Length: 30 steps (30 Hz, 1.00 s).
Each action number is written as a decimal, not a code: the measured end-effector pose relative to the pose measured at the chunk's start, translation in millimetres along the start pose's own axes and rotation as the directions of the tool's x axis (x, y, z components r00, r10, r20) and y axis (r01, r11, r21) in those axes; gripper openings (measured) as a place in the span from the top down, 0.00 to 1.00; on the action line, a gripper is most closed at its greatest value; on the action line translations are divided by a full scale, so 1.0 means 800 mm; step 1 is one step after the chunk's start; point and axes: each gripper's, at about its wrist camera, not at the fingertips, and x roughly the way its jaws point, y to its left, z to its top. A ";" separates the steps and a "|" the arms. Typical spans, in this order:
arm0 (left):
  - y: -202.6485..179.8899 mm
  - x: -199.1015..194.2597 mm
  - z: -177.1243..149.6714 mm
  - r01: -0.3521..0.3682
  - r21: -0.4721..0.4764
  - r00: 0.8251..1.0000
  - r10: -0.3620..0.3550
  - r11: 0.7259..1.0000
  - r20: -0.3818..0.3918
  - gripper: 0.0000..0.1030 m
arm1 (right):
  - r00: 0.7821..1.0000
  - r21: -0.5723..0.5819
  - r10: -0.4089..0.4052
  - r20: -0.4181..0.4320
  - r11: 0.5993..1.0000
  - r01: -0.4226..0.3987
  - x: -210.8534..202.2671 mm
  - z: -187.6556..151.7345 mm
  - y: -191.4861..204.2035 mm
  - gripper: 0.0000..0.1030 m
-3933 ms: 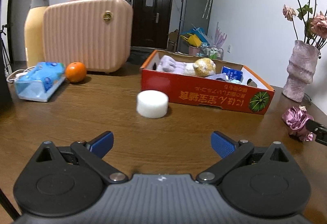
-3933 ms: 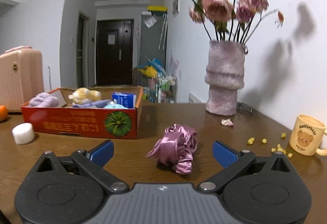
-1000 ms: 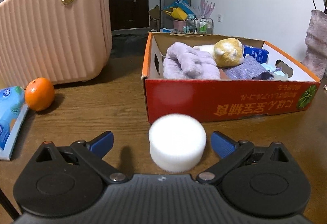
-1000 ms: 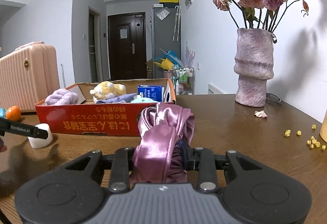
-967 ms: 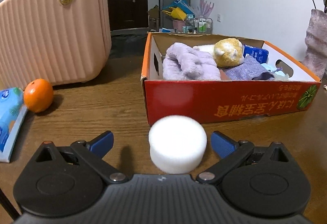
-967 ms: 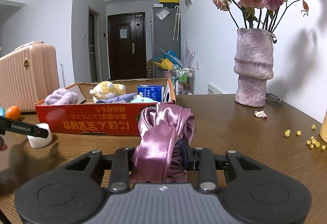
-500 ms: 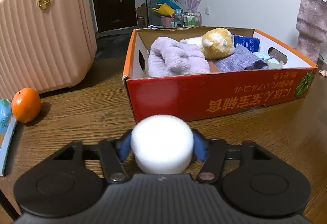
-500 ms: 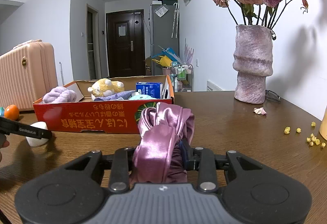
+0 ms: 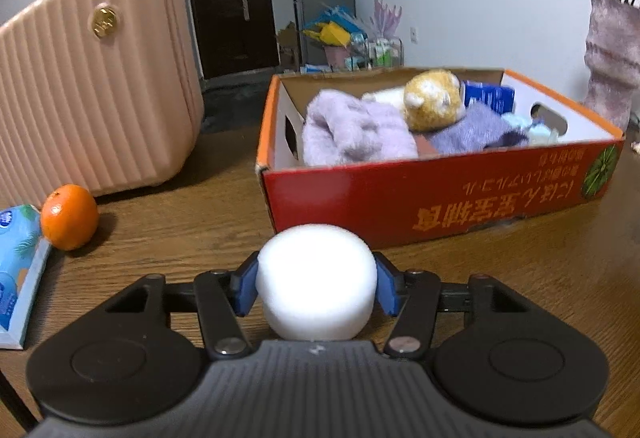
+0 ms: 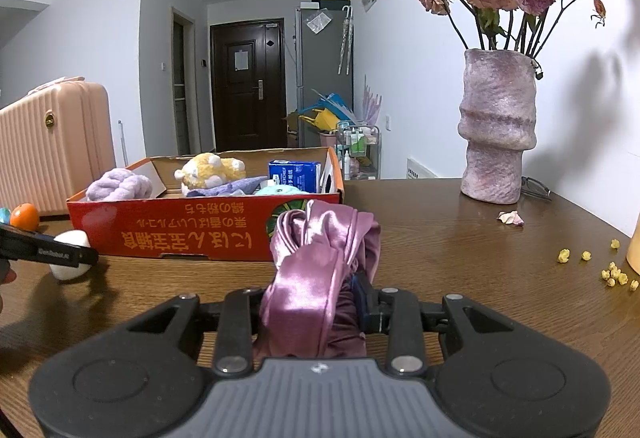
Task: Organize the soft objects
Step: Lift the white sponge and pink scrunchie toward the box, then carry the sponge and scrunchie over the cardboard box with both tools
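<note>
My left gripper (image 9: pixel 316 288) is shut on a white round sponge (image 9: pixel 316 278), held just above the wooden table in front of the red cardboard box (image 9: pixel 440 194). The box holds a purple fluffy cloth (image 9: pixel 352 132), a yellow plush toy (image 9: pixel 432 104), a lilac cloth and a blue carton. My right gripper (image 10: pixel 314 304) is shut on a pink satin scrunchie (image 10: pixel 320 266), in front of the box's right end (image 10: pixel 200 234). The left gripper (image 10: pixel 48 250) and the sponge (image 10: pixel 72 254) show at the left of the right wrist view.
A pink suitcase (image 9: pixel 92 86), an orange (image 9: pixel 69 217) and a blue tissue pack (image 9: pixel 16 274) lie left of the box. A purple vase of dried roses (image 10: pixel 498 126) stands at the right, with a petal (image 10: pixel 510 218) and popcorn bits (image 10: pixel 612 274) on the table.
My left gripper closed on the white sponge and lifted it slightly. The right gripper, still holding the scrunchie, has edged closer to the box.
</note>
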 end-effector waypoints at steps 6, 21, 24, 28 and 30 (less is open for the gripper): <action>-0.005 -0.023 0.000 -0.042 0.010 0.996 0.041 0.999 0.085 0.44 | 1.000 -0.005 0.008 0.000 1.000 -0.008 0.000 0.000 0.003 0.69; 0.014 -0.082 -0.003 -0.067 -0.130 0.977 0.091 0.989 0.195 0.44 | 1.000 0.009 0.027 -0.012 1.000 -0.027 0.001 0.000 0.000 0.69; 0.018 -0.090 -0.004 -0.070 -0.154 0.974 0.100 0.986 0.202 0.44 | 0.999 0.014 0.031 -0.014 0.999 -0.030 0.002 0.000 -0.001 0.69; 0.023 -0.102 -0.006 -0.065 -0.190 0.974 0.104 0.980 0.201 0.44 | 0.999 0.015 0.034 -0.013 0.999 -0.034 0.002 0.000 -0.002 0.69; 0.023 -0.108 -0.008 -0.061 -0.207 0.975 0.103 0.976 0.197 0.44 | 0.999 0.018 0.034 -0.013 0.999 -0.034 0.002 0.000 -0.002 0.69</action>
